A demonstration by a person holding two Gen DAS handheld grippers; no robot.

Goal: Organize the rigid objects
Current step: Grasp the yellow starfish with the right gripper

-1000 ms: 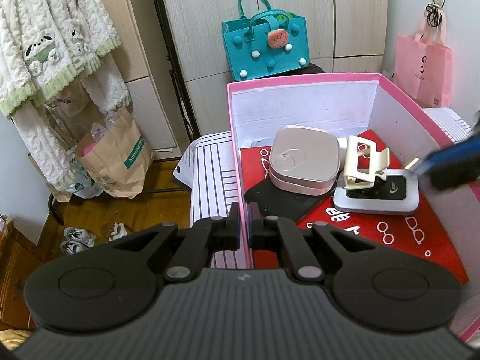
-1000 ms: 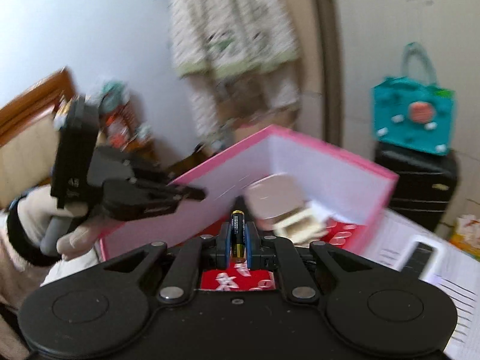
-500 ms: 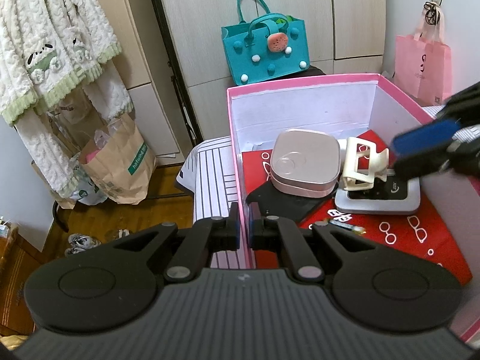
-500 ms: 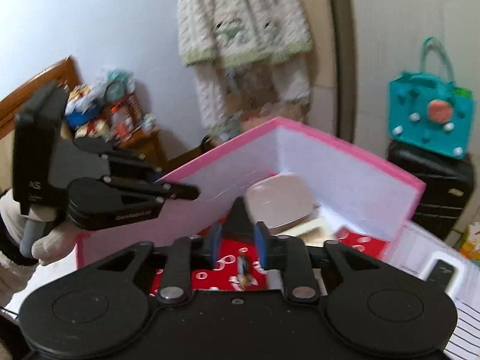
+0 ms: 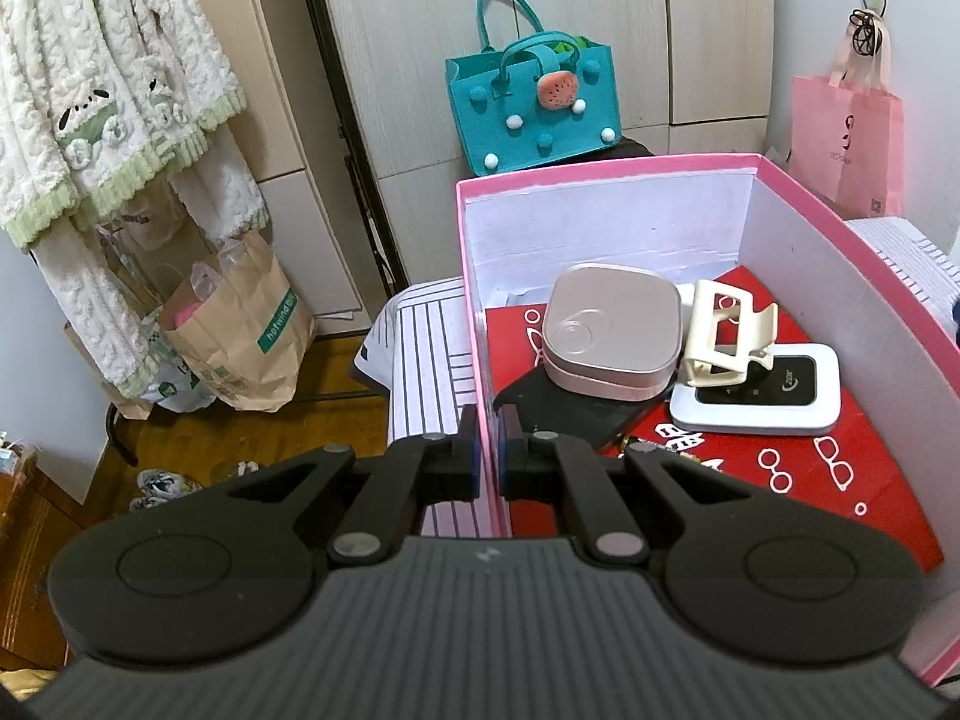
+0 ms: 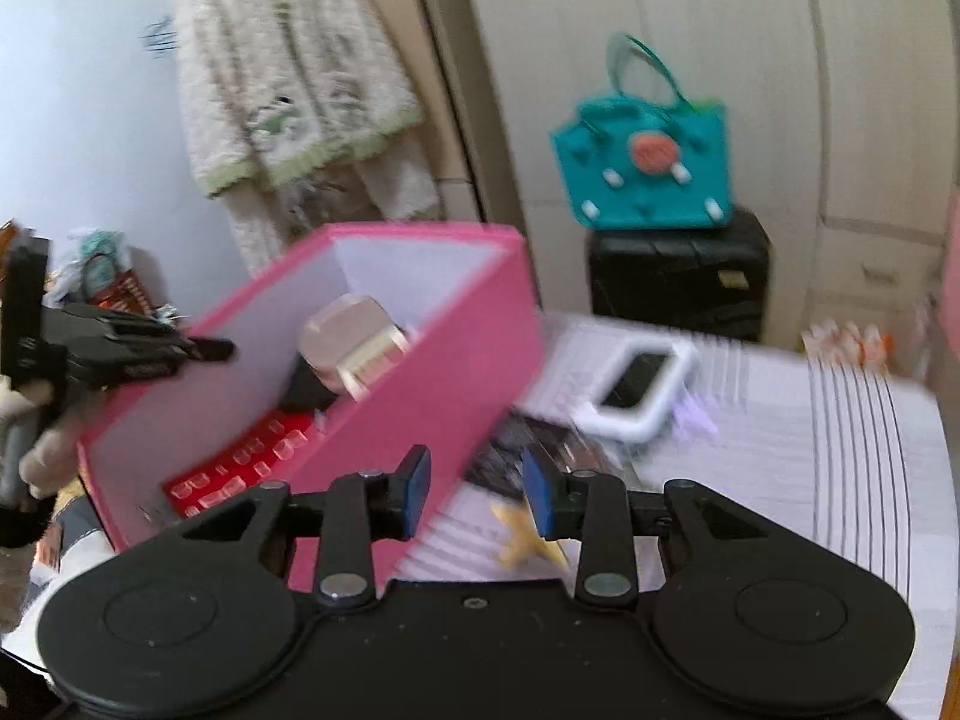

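A pink box [image 5: 606, 171] stands on the striped bedsheet [image 6: 840, 450]. My left gripper [image 5: 486, 456] is shut on its left wall. Inside lie a pink square case [image 5: 612, 330], a cream hair claw [image 5: 729, 327], a white pocket router [image 5: 762, 396], a black flat item [image 5: 564, 414] and a battery [image 5: 636, 441] on red paper. My right gripper [image 6: 474, 498] is open and empty, outside the box's [image 6: 432, 384] near wall. Beyond it on the sheet lie a white-framed device [image 6: 639, 387], a dark packet [image 6: 528, 444] and a yellow star-shaped piece [image 6: 522, 534].
A teal felt bag [image 5: 531, 102] sits on a black suitcase [image 6: 678, 276] by the wardrobe. A pink bag [image 5: 846, 144] hangs at right. A cream sweater [image 5: 102, 72] and paper bags [image 5: 234, 330] are left, over wooden floor.
My right gripper opened and dropped the battery into the box, then drew back out and swung right over the sheet. The left gripper kept its hold on the box wall.
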